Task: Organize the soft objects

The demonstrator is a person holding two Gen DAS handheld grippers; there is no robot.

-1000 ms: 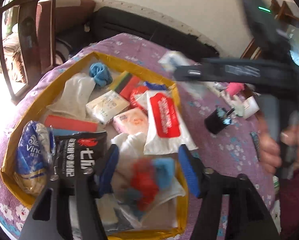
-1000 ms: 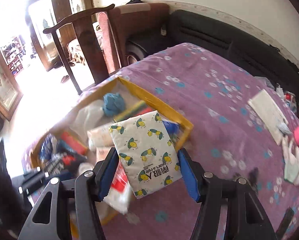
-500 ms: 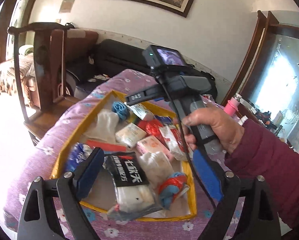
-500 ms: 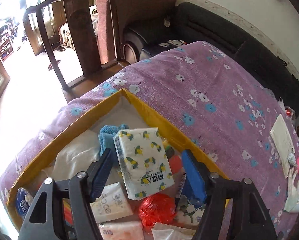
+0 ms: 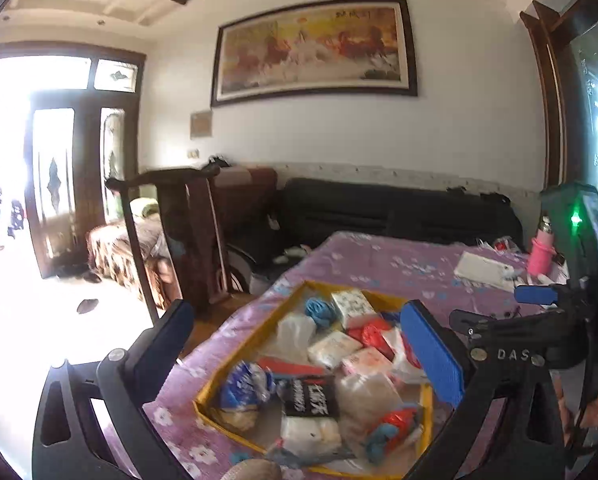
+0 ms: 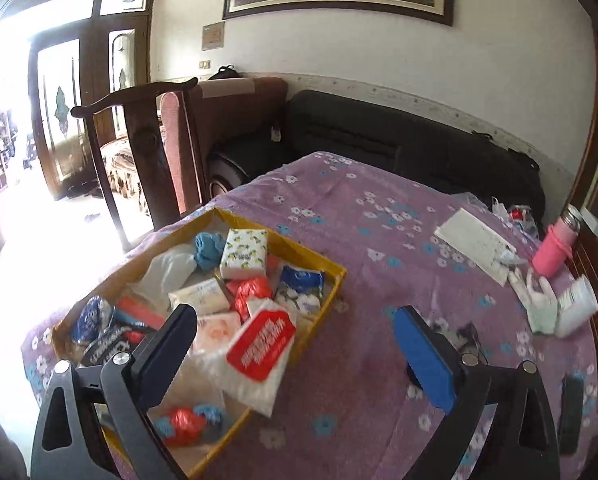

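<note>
While both of your tools are spread wide and grasp nothing, the left tool [image 5: 299,350] hangs above the yellow-rimmed tray [image 6: 299,246] and the right tool [image 6: 295,354] sits over the tray's near right edge. That tray rests at the left edge of the purple-clothed worktop [image 6: 379,208]. Inside, the lemon-print tissue pack [image 6: 245,252] lies toward the far corner, just beside the blue cloth [image 6: 209,248], with the red-labelled wipes pack [image 6: 261,346] draped over the right rim. A pink bottle [image 6: 555,250] stands near the worktop's far right edge.
</note>
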